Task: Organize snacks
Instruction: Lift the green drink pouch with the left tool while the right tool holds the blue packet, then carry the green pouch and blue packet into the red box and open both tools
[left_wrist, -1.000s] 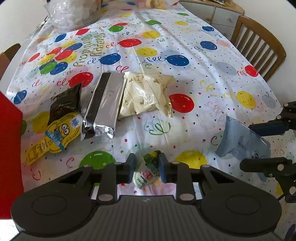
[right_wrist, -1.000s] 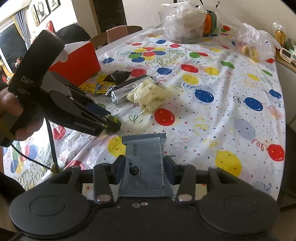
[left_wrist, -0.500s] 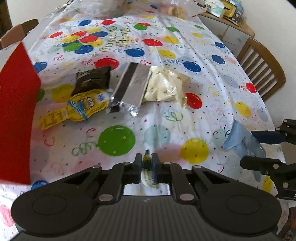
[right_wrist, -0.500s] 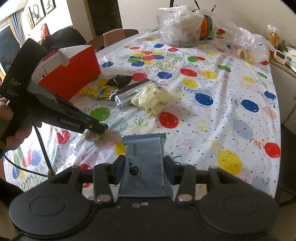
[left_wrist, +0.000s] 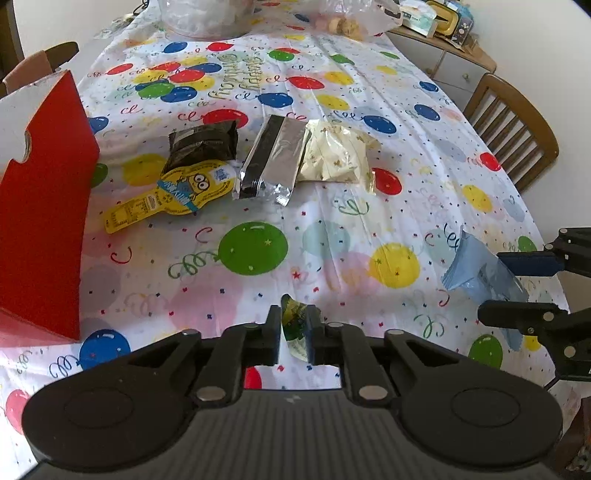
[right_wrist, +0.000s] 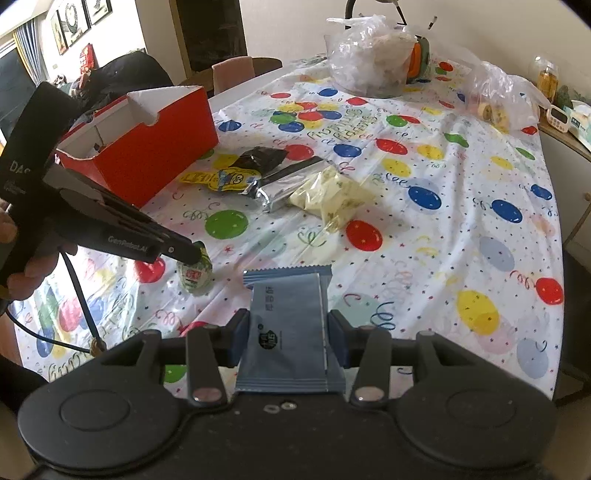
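Note:
My left gripper (left_wrist: 294, 314) has a small green-and-white snack packet (left_wrist: 293, 326) between its pads, and its jaws are opening slightly. In the right wrist view the packet (right_wrist: 194, 275) hangs from the left gripper (right_wrist: 192, 254), just above the tablecloth. My right gripper (right_wrist: 286, 325) is shut on a flat blue-grey packet (right_wrist: 286, 295), also visible as the blue packet (left_wrist: 469, 266) at the right. An open red box (left_wrist: 40, 221) stands at the left. Beside it lie a yellow cartoon packet (left_wrist: 173, 192), a black packet (left_wrist: 203, 142), a silver packet (left_wrist: 273, 162) and a cream pouch (left_wrist: 336, 155).
A balloon-print cloth (left_wrist: 332, 85) covers the table. Clear plastic bags (right_wrist: 369, 62) stand at the far end. A wooden chair (left_wrist: 513, 125) is at the right edge, with a sideboard behind it. A person's hand (right_wrist: 22, 266) holds the left gripper's handle.
The left gripper has carried the green packet leftward toward the red box, which now looms larger. Its jaws narrowed on the packet. The right gripper drifted slightly, still holding the blue packet.

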